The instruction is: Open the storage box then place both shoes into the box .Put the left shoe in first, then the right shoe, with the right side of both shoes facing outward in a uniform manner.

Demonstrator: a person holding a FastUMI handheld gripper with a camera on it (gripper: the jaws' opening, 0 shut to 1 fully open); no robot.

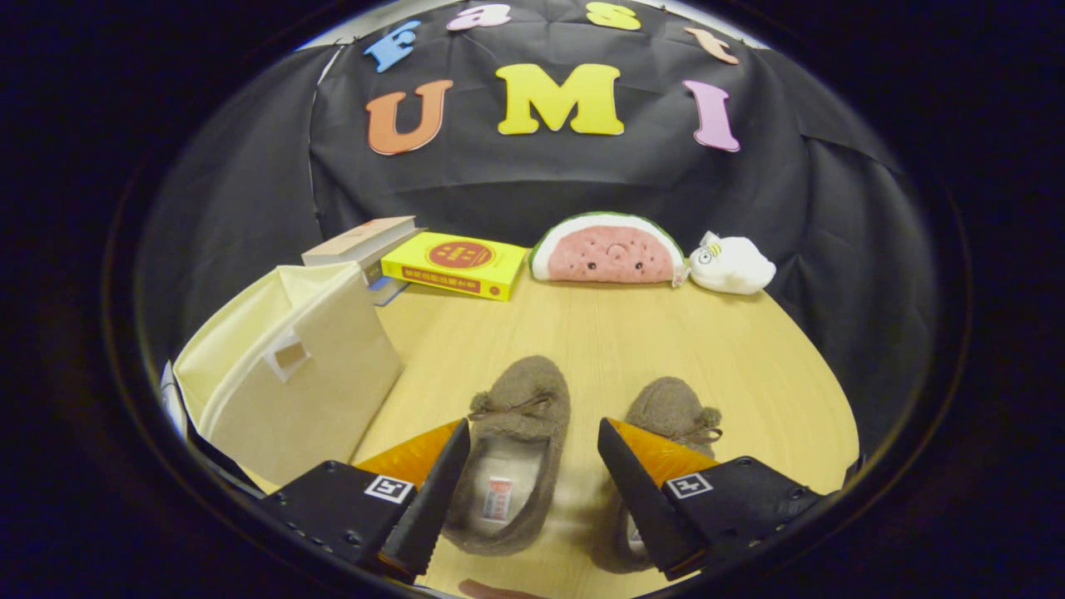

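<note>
Jaws (532,466) spread wide, empty, straddling left shoe (514,453) for pickup; right shoe (666,433) beside; storage box (291,374) further left.

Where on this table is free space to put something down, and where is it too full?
Bare wood lies between the shoes and the watermelon toy, and right of the right shoe. It is crowded near the cream box and books. The open gripper straddles the left shoe.

Two slippers (514,453) lie side by side on the table (666,349), storage box (291,374) left, books (453,264) and plush toys (607,249) behind.
</note>
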